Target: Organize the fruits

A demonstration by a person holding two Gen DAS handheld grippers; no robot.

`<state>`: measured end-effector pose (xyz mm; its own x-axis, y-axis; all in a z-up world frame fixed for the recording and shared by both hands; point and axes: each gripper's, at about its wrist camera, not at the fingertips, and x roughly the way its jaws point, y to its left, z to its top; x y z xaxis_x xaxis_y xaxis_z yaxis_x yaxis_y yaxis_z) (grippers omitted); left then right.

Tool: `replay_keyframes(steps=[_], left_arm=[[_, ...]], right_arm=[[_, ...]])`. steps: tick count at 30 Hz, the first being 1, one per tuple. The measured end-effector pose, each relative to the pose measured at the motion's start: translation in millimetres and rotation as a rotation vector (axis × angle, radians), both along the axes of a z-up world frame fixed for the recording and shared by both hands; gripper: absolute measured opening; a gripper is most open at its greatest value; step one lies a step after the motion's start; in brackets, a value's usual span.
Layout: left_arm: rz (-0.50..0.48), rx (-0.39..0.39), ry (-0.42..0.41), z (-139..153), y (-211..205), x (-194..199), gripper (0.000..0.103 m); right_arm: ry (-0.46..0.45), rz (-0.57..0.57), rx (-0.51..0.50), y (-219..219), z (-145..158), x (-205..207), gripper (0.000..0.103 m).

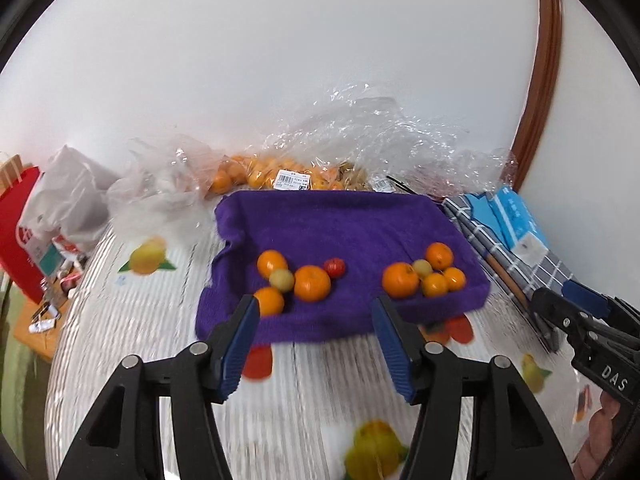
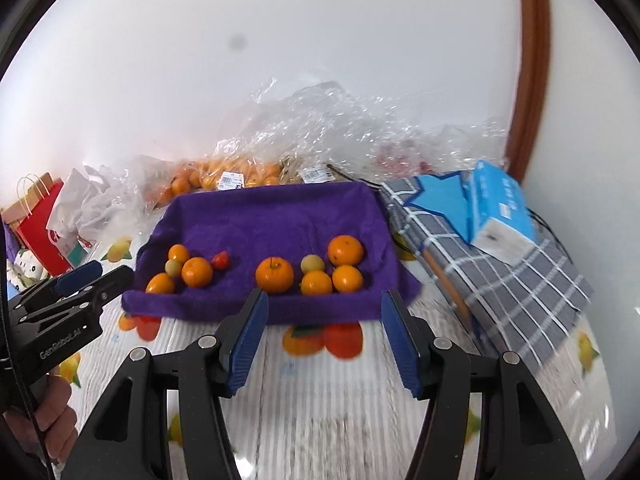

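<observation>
A purple towel point(image 1: 340, 224) point(image 2: 272, 220) lies on the table with two clusters of fruit. The left cluster has oranges point(image 1: 312, 282) point(image 2: 197, 272), a pale yellow-green fruit point(image 1: 281, 279) point(image 2: 173, 267) and a small red fruit point(image 1: 334, 267) point(image 2: 221, 259). The right cluster has oranges point(image 1: 400, 279) point(image 2: 274, 274) and another pale fruit point(image 1: 422, 268) point(image 2: 312, 263). My left gripper point(image 1: 316, 320) is open and empty, just short of the towel's front edge. My right gripper point(image 2: 325, 312) is open and empty, facing the right cluster.
Clear plastic bags point(image 1: 360, 140) point(image 2: 320, 128) with bagged oranges point(image 1: 256, 174) point(image 2: 216, 174) line the wall. A grey checked cloth point(image 2: 500, 264) with a blue tissue pack point(image 2: 500, 208) lies right. Red paper bag point(image 1: 20, 224) and white bags sit left. The tablecloth point(image 2: 320, 400) has a fruit print.
</observation>
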<state>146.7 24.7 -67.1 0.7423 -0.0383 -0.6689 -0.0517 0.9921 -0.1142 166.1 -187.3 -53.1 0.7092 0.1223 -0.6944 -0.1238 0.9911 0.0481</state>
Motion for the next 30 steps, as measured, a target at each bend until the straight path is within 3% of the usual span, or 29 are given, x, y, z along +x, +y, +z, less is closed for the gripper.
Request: replay_keyframes(steps=[2,10,19,30], left_arm=[[0.011,-0.004,-0.019,7,0,-18,0.069],[0.025,-0.016,-0.095,33,-5,-70,0.082],[0.041,0.023,-0.142,48,-18,-98,0.085],[0.042,0.026,-0.137,51,-24,-103,0.085]], right_arm=[[-0.022,-0.010,0.005,-2,6,-18,0.078],[-0.099,-0.019,0.020,-13,29,-75,0.098],[-0.111,-0.051,0.026,-24,37,-100,0.100],[-0.125,-0.063,0.011,-28,40,-113,0.100]])
